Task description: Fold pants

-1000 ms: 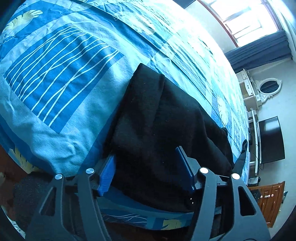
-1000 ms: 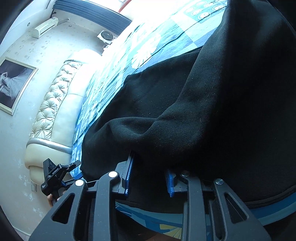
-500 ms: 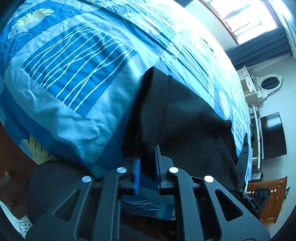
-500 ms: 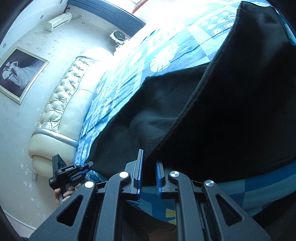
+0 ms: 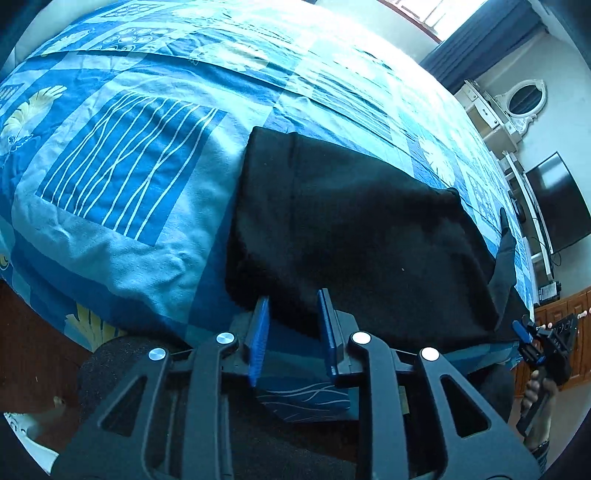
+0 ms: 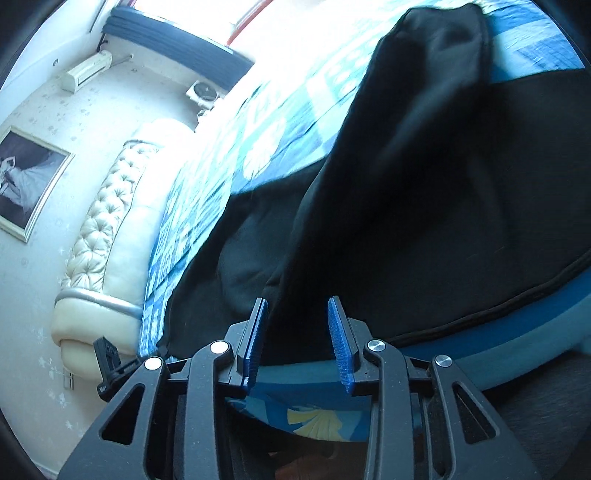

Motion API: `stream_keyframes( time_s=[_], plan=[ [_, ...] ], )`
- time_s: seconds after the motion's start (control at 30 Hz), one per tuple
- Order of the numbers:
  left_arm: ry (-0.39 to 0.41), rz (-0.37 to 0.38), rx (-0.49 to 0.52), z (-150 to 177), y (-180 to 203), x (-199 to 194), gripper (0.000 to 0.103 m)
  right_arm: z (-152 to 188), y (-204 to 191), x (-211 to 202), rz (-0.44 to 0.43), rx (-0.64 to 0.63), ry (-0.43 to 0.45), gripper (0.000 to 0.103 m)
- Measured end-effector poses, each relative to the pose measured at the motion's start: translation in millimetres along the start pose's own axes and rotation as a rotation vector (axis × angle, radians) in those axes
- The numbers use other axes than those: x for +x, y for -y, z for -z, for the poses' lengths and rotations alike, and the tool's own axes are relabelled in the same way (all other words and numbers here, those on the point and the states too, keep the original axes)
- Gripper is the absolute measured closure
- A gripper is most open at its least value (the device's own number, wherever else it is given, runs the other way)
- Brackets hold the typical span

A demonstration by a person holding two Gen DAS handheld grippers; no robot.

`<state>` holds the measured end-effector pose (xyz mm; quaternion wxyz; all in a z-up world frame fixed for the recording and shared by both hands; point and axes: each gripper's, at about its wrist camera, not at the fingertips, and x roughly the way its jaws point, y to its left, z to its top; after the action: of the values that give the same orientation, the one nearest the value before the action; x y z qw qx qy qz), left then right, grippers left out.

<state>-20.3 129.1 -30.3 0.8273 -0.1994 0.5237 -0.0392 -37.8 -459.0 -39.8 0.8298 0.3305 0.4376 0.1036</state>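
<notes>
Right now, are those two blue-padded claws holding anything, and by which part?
Nothing is held. The left gripper and right gripper are both opening, their pads clear of the black fleece pants' near edge.

A bed with a blue patterned bedspread [image 5: 155, 155] filled most of both views. A cream tufted headboard [image 6: 107, 225] stood at left, below a framed picture [image 6: 26, 181]. Bright window light [image 5: 454, 11] entered at upper right, beside dark curtains [image 5: 487, 48]. A wall-mounted television [image 5: 557, 201] and white oval mirror [image 5: 526, 98] occupied the right wall.
</notes>
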Motion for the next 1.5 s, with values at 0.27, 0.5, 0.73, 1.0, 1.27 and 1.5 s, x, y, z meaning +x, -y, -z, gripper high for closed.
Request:
stream_keyframes(
  time_s=[0.27,0.5,0.73,1.0,1.27,1.5],
  plan=[
    [0.066,0.020,0.010,-24,35,4,0.043,-108,136,-134,0.400,-0.012,0.289,0.052],
    [0.094,-0.066,-0.033,-25,51,24,0.031,-156,238,-155,0.548,0.067,0.269,0.052],
    [0.079,-0.154,-0.057,-17,55,35,0.024,-165,243,-117,0.558,-0.016,0.117,0.087],
    [0.075,-0.209,-0.099,-12,55,43,0.022,-186,203,-113,0.764,-0.260,0.177,0.094],
    [0.071,-0.199,-0.110,-3,48,49,0.020,-182,252,-140,0.714,0.005,0.267,0.061],
    [0.083,-0.188,-0.082,1,52,53,0.014,-194,177,-135,0.582,0.057,0.377,0.057]
  ],
)
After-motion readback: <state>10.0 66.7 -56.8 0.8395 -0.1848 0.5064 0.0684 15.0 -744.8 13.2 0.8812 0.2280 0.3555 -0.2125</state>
